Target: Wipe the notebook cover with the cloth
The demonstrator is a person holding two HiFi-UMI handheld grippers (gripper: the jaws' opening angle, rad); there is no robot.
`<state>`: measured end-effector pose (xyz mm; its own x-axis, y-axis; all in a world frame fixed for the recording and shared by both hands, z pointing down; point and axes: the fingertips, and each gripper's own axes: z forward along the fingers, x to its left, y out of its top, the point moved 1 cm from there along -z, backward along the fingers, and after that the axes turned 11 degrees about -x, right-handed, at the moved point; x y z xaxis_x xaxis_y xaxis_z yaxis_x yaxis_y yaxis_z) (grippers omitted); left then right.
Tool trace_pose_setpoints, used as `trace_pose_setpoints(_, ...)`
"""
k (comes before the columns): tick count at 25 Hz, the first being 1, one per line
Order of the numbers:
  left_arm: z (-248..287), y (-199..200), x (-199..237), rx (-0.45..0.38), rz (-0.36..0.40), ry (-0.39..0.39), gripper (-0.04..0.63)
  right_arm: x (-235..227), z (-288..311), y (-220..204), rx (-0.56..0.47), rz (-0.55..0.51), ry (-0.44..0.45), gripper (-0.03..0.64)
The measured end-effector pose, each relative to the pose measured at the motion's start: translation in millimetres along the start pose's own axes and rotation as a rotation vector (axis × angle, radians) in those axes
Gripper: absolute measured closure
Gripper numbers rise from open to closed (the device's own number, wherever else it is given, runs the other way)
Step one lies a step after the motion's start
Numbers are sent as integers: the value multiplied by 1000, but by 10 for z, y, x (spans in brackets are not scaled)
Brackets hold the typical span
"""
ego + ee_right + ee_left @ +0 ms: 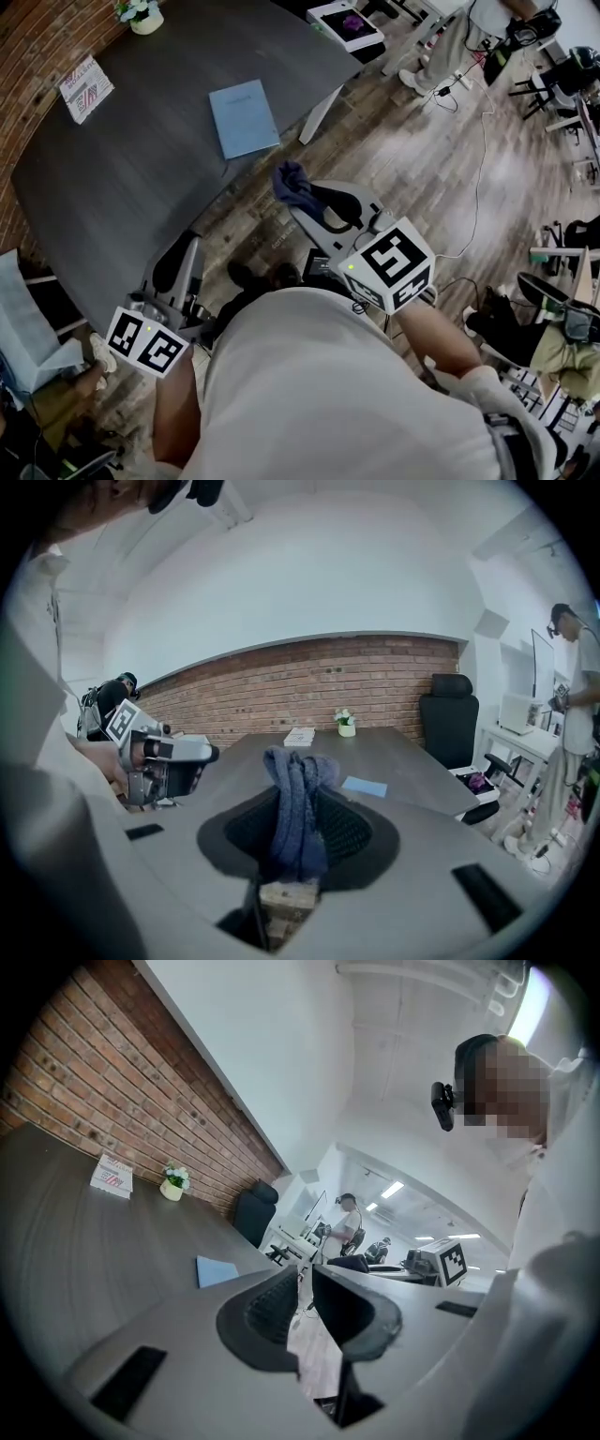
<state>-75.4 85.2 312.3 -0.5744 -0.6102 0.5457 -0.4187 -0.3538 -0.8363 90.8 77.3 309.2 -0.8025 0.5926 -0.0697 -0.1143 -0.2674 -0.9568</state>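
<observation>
The light-blue notebook lies flat on the grey table, near its right edge; it also shows as the notebook and, far off, as the notebook. My right gripper hangs over the wooden floor just short of the table, shut on a dark blue cloth. In the right gripper view the cloth stands bunched up between the jaws of the gripper. My left gripper is held low at the table's near edge; its jaws stand almost together with nothing between them.
A printed card and a small potted plant stand at the table's far side by the brick wall. A black office chair is at the table's far end. A person stands on the wooden floor beyond.
</observation>
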Motion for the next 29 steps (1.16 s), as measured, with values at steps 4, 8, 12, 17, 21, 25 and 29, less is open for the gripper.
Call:
trace_pose_setpoints(4, 20, -122, -250, -3, 3, 3, 541, -27, -219, -29, -21, 13, 18, 495)
trace_pose_setpoints(8, -4, -242, -426, -7, 0, 13, 541, -43, -368, -65, -41, 17, 30, 497)
trace_pose_setpoints(12, -57, -361, -563, -10, 4, 28, 541, -64, -501, -89, -73, 15, 27, 499)
trace_pose_setpoints(17, -83, -498, -797, -2, 16, 47, 541, -147, -742, -124, -101, 33, 26, 500)
trace_pose_setpoints(21, -97, -591, -899, 13, 29, 46, 541, -199, -861, -182, -122, 66, 16, 500)
trace_pose_setpoints(25, -92, -700, -1011, 36, 39, 49, 541, -245, -990, -288, -130, 89, 9, 500)
trace_pose_setpoints(29, -101, -762, -1063, 56, 48, 50, 541, -277, -1036, -405, -132, 119, 2, 500)
